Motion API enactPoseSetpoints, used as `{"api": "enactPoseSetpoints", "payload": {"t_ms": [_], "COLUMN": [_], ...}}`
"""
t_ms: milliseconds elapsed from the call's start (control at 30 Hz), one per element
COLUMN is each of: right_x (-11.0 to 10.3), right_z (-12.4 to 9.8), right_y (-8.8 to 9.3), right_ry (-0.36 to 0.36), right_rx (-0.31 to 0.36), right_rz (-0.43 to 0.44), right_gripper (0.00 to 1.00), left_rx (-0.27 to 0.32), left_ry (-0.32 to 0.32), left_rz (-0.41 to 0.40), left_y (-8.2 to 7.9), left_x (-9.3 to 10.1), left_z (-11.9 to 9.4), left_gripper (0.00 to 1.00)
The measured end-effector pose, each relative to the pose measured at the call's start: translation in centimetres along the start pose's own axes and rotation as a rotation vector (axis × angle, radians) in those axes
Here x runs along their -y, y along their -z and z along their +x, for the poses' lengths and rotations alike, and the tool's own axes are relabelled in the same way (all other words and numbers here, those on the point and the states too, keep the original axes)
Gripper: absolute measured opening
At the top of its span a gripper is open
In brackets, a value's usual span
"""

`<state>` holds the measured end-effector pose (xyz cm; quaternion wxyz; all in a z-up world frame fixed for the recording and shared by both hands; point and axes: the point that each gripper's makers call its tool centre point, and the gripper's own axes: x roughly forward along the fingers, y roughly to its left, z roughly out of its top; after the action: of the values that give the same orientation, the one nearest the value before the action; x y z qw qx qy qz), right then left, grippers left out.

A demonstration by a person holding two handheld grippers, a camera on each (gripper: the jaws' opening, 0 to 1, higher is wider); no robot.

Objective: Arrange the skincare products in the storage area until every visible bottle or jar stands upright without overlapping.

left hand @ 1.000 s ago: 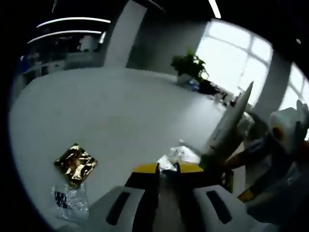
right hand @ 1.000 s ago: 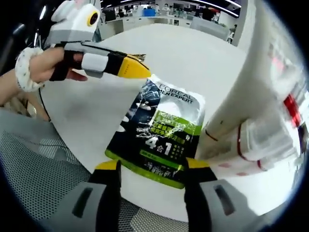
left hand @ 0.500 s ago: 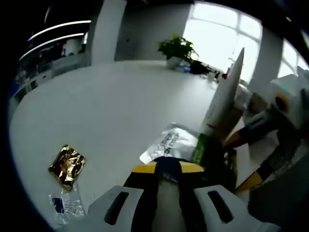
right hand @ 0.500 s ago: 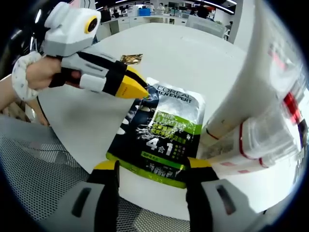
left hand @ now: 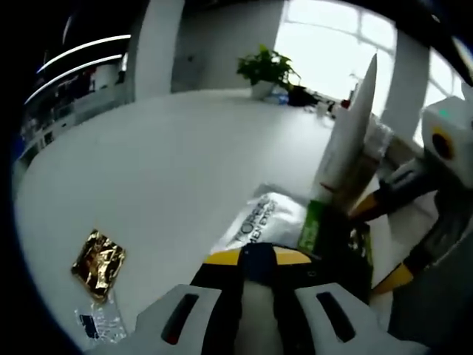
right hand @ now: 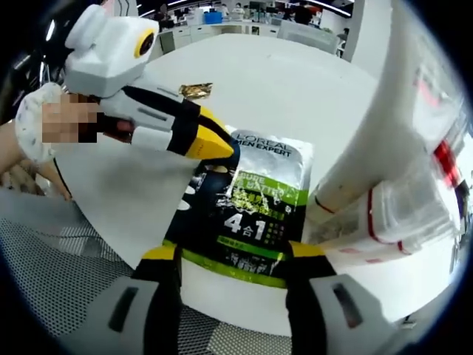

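A dark and green L'Oreal pouch (right hand: pixel 247 211) lies flat on the white round table (right hand: pixel 295 89). My left gripper (right hand: pixel 214 144) comes in from the left and is shut on the pouch's dark upper-left edge; in the left gripper view a dark blue bit (left hand: pixel 257 262) sits between its yellow tips. My right gripper (right hand: pixel 233 251) is open, with its jaws to either side of the pouch's near green edge. A tall white tube (right hand: pixel 384 111) leans upright to the right of the pouch, with a white red-banded tube (right hand: pixel 403 222) lying beside it.
A gold foil sachet (left hand: pixel 98 262) and a clear sachet (left hand: pixel 100 325) lie apart on the table at the left. A mesh chair seat (right hand: pixel 44 251) sits below the table edge. A potted plant (left hand: pixel 267 68) stands at the far side.
My left gripper has moved in from beside the pouch onto its upper-left edge and lowered. The right gripper and pouch have barely shifted.
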<state>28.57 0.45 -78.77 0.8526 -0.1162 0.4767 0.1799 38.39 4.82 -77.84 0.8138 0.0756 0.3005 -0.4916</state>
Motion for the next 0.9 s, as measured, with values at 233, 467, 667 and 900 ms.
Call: {"api": "enactPoseSetpoints", "payload": {"t_ms": [233, 467, 667, 900], "right_x": [0.1, 0.1, -0.8, -2.0], "right_z": [0.0, -1.2, -2.7, -6.1], "right_y": [-0.1, -0.4, -1.3, -2.7], "right_ry": [-0.006, -0.027, -0.092, -0.159], "right_rx": [0.01, 0.028, 0.084, 0.184], "right_rz": [-0.004, -0.012, -0.027, -0.081], "right_gripper": [0.57, 0.57, 0.56, 0.58], "left_rx": [0.06, 0.072, 0.08, 0.07], "left_ry": [-0.006, 0.003, -0.001, -0.072], "left_rz": [0.057, -0.01, -0.043, -0.024], "left_y": [-1.7, -2.7, -3.4, -4.1], "left_x": [0.5, 1.5, 3.0, 3.9], "left_z": [-1.1, -3.5, -5.8, -8.8], "left_gripper": [0.06, 0.11, 0.13, 0.19]}}
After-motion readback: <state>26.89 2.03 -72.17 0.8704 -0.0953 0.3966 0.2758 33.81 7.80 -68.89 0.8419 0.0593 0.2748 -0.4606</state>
